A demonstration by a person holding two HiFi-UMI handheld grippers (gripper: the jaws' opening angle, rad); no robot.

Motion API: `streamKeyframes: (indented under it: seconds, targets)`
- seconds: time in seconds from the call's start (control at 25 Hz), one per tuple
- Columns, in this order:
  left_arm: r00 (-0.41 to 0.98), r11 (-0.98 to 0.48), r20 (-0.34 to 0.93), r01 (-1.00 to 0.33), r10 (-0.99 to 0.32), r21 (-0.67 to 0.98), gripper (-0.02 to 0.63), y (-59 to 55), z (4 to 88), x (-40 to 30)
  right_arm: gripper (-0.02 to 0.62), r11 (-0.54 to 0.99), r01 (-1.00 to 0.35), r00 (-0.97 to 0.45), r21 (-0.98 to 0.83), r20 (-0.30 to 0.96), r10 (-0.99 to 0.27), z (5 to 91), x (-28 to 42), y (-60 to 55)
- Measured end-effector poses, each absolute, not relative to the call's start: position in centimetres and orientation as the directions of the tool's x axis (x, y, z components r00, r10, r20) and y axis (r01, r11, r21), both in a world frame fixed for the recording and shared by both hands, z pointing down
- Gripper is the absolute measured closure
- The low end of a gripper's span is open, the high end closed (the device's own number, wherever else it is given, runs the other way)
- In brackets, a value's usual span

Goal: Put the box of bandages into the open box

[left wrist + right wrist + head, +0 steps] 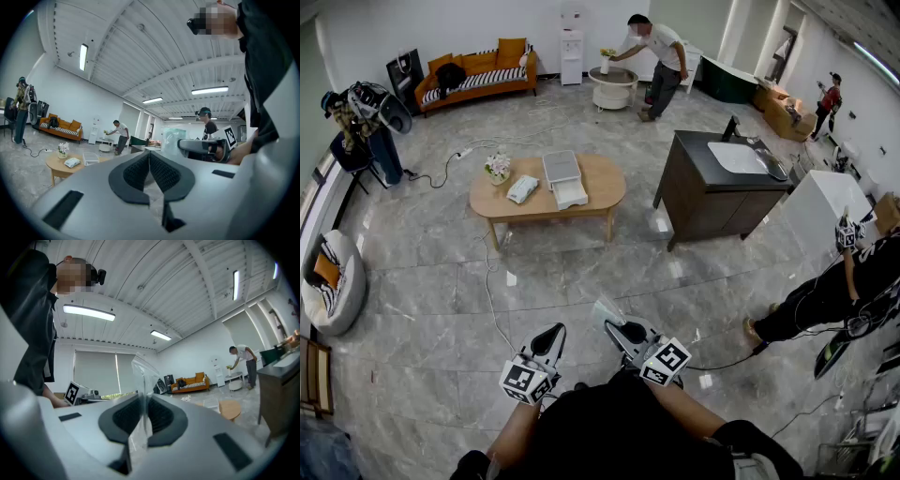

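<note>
Across the room, the oval wooden table (609,184) carries an open white box (565,178) and, to its left, a flat white box of bandages (523,188). Both grippers are held close to my body, well away from that table. My left gripper (553,333) is shut with nothing between its pads (161,171). My right gripper (614,323) is shut on a clear plastic bag (140,376), which sticks up from its jaws. The left gripper view shows the table (54,165) small at the left, and the right gripper view shows it (229,409) at the right.
A flower pot (498,167) stands on the table's left end. A dark sink cabinet (712,187) is to the right of the table, and cables (492,300) trail over the grey tiled floor. One person bends over a round side table (612,86) at the back; another crouches at the right (825,295).
</note>
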State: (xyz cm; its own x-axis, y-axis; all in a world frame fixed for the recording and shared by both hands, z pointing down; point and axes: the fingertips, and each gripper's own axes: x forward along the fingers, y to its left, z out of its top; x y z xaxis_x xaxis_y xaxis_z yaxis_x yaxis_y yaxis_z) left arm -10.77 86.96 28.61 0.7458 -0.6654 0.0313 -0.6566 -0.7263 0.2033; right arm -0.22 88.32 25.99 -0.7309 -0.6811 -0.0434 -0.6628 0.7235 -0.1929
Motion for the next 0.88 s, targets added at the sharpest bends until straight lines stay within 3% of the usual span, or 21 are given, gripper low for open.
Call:
streamKeyframes:
  seconds: [0.88]
  targets:
    - [0.795,-0.756,0.048,-0.593,-0.605,0.276,0.589,86.7,29.9,-8.7,0.565,0.716,-0.668,-0.72,-0.203,-0.069,-0.691,25.4,1.2,89.0]
